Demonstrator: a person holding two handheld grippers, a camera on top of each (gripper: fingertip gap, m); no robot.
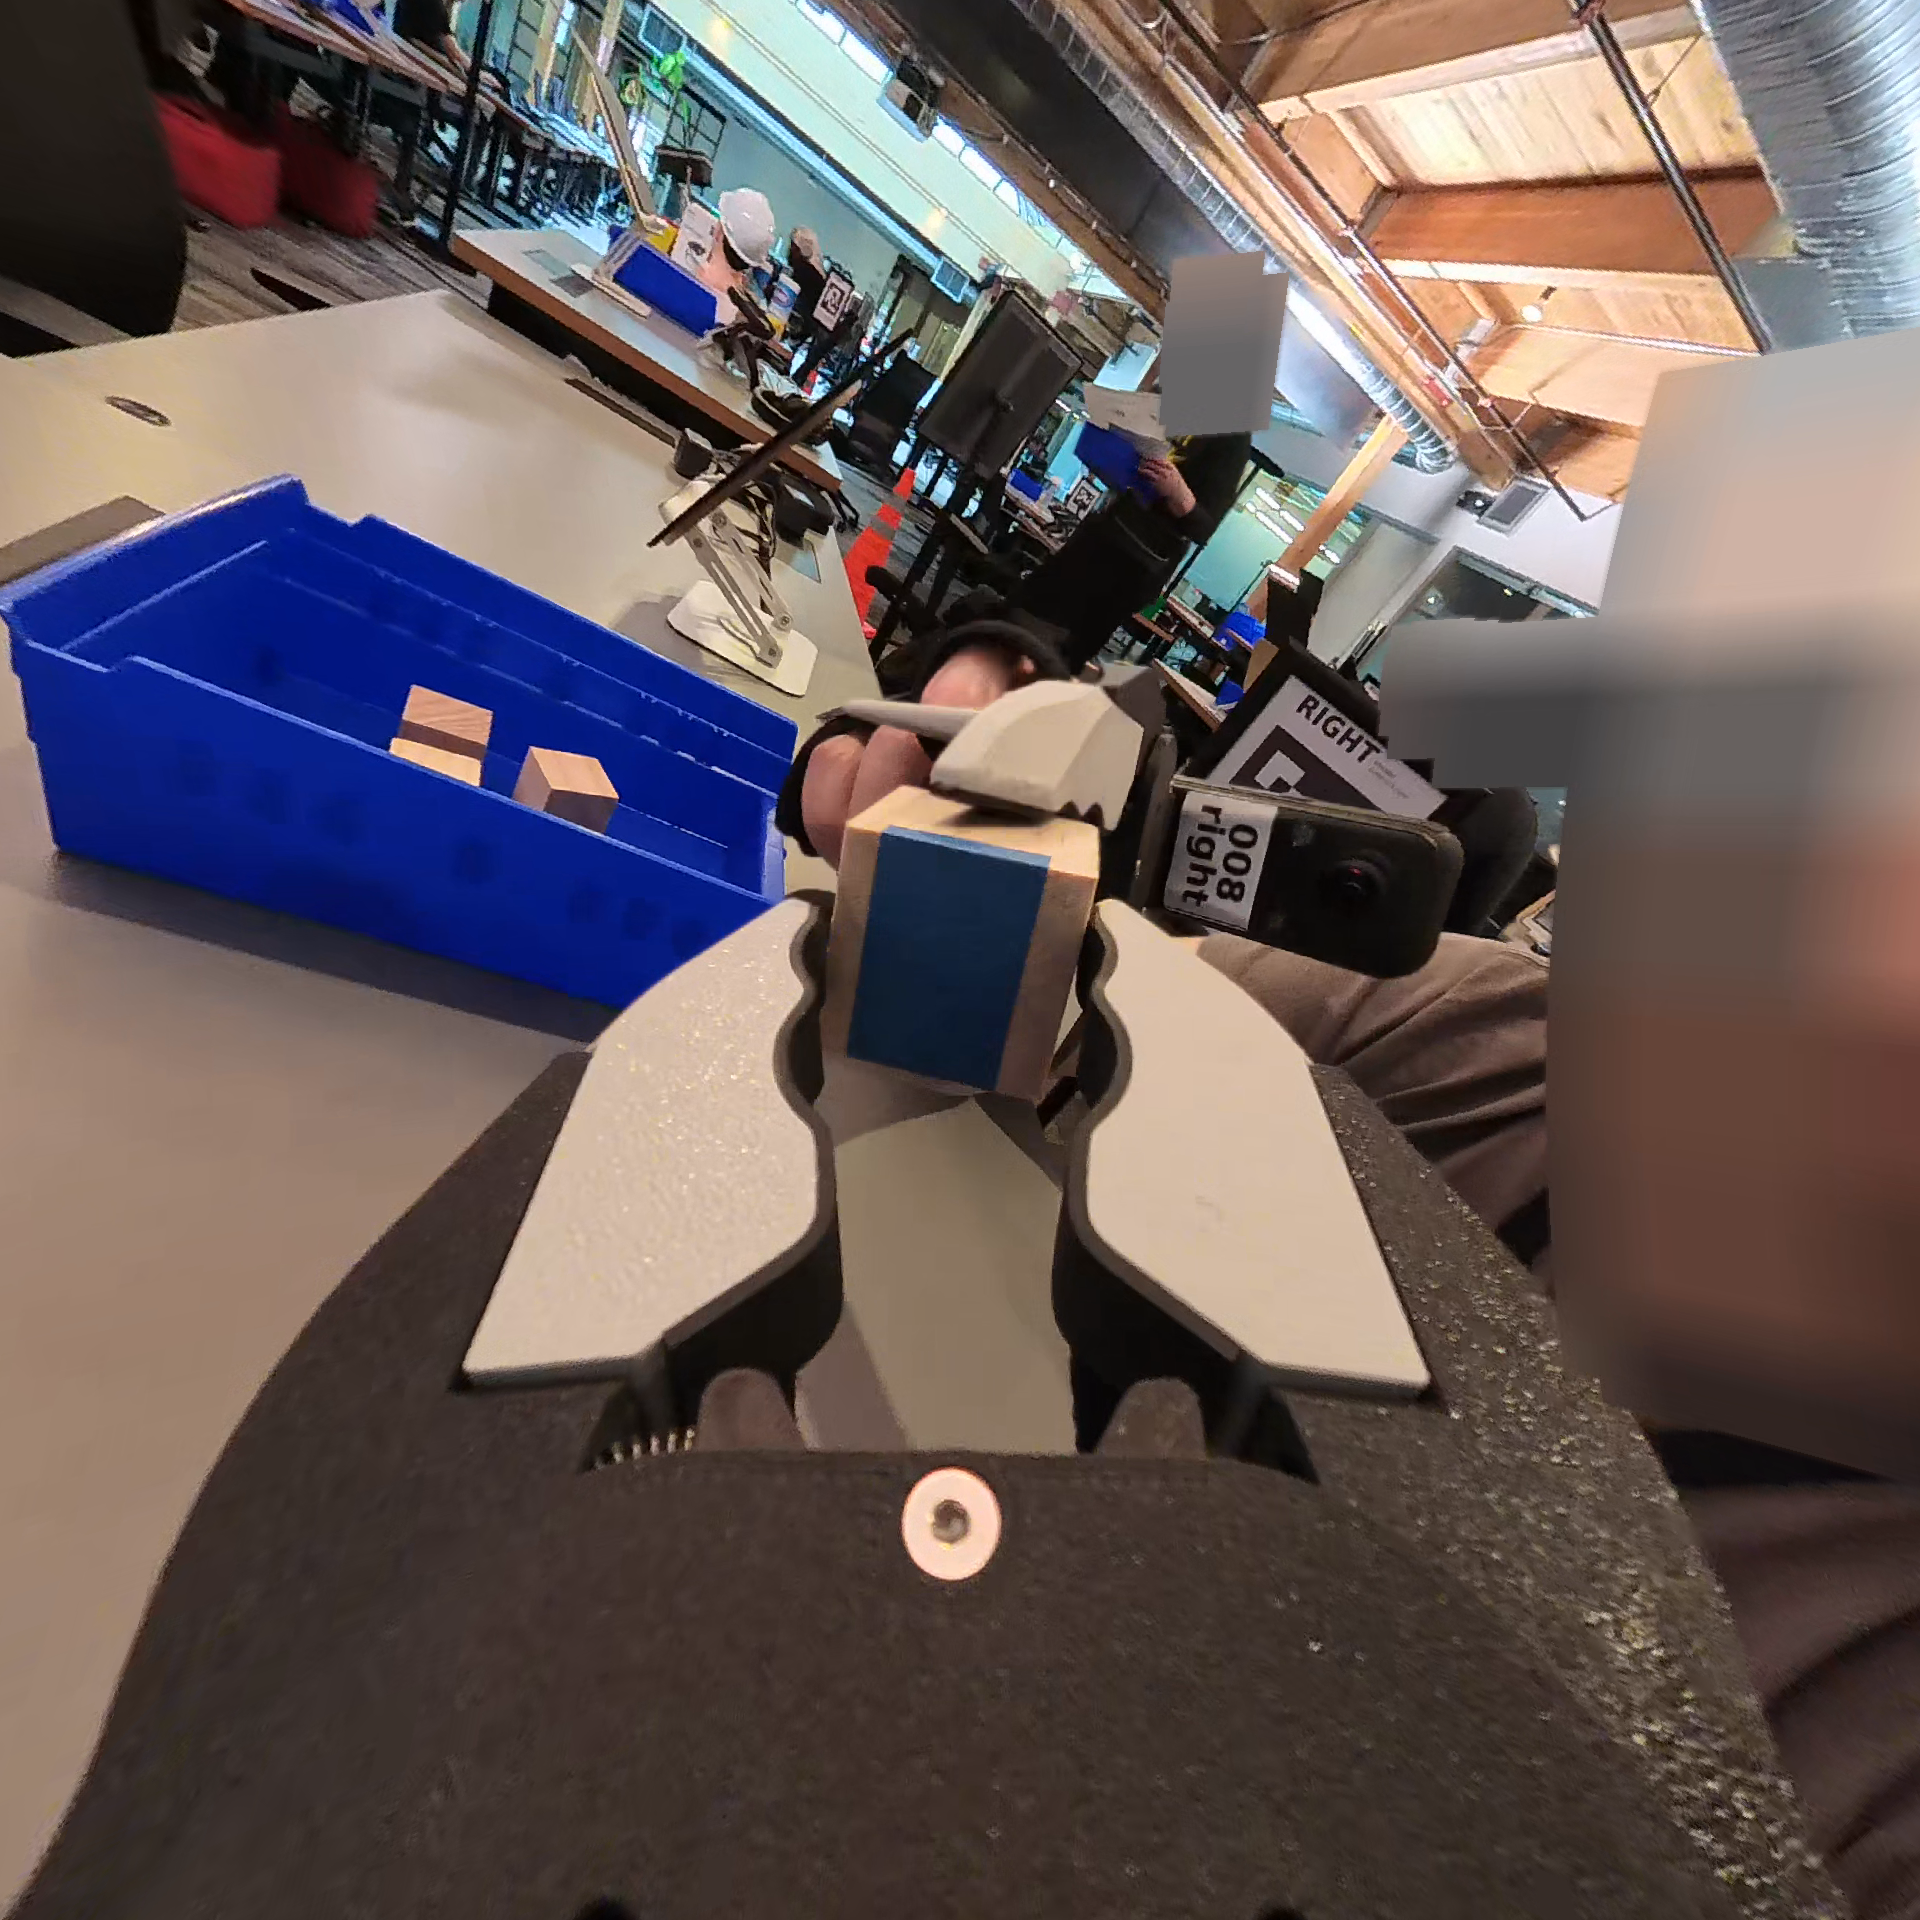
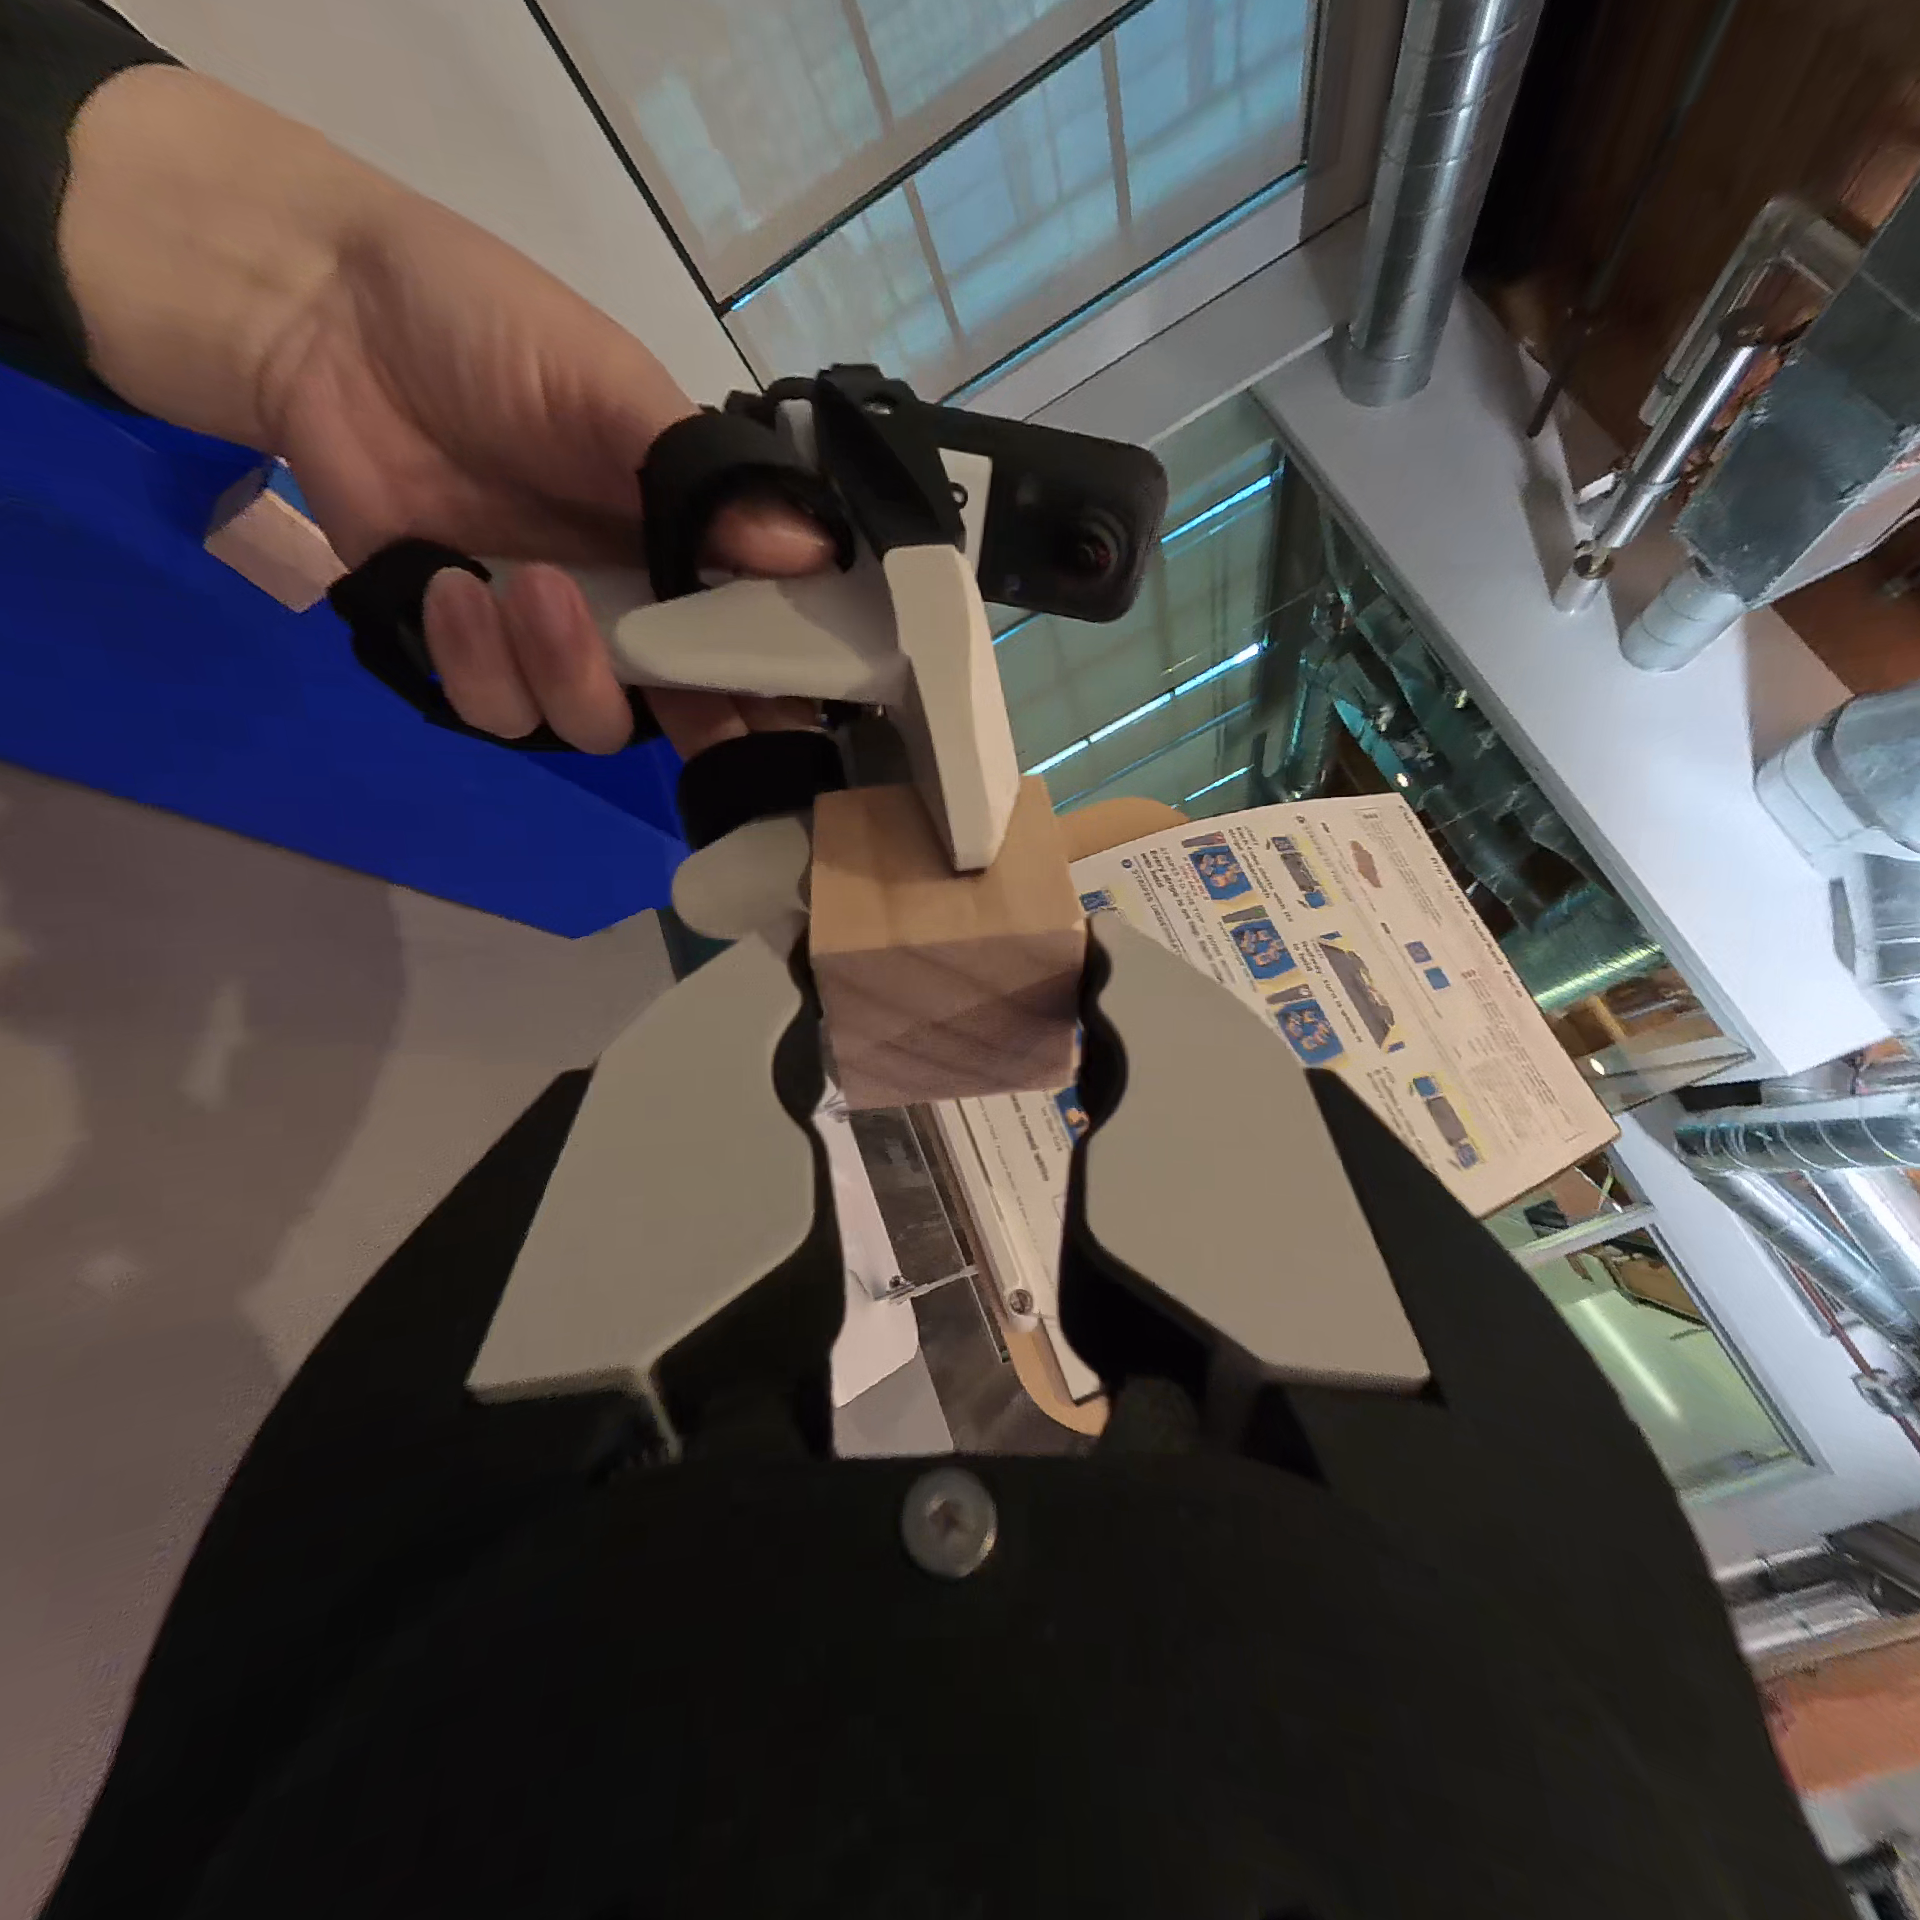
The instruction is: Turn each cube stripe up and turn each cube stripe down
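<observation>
Left wrist view shows a wooden cube [image 1: 961, 956] raised above the grey tabletop [image 1: 260, 1143], caught between both tools at once. The left gripper [image 1: 951, 997] has its grey fingers [image 1: 717, 1049] clenched on the cube's two side faces, the scalloped black pads pressing the wood on either side. The face turned toward this camera carries a wide blue stripe [image 1: 945, 961] running top to bottom. From the far side the right gripper [image 1: 1023, 769] comes in sideways — one of its pale fingers lies flat on the cube's top face, and its handle is held by a hand [image 1: 894, 748] with black straps.

To the left stands a blue bin [image 1: 312, 831] on the tabletop; inside it lie two more wooden cubes [image 1: 442, 732] [image 1: 566, 790], both showing bare wood toward the camera.

In the right wrist view the same cube [image 2: 945, 997] sits between the right gripper's [image 2: 945, 1013] own fingers [image 2: 707, 1081], clamped on opposite faces, with only plain wood facing this lens. The left gripper [image 2: 873, 831] reaches in from above — one white finger presses on the cube's upper face, the other shows beside its left edge — held by the person's left hand [image 2: 416, 416]. Behind the cube lies an illustrated instruction sheet [image 2: 1403, 987], and the blue bin [image 2: 260, 727] fills the left background.
</observation>
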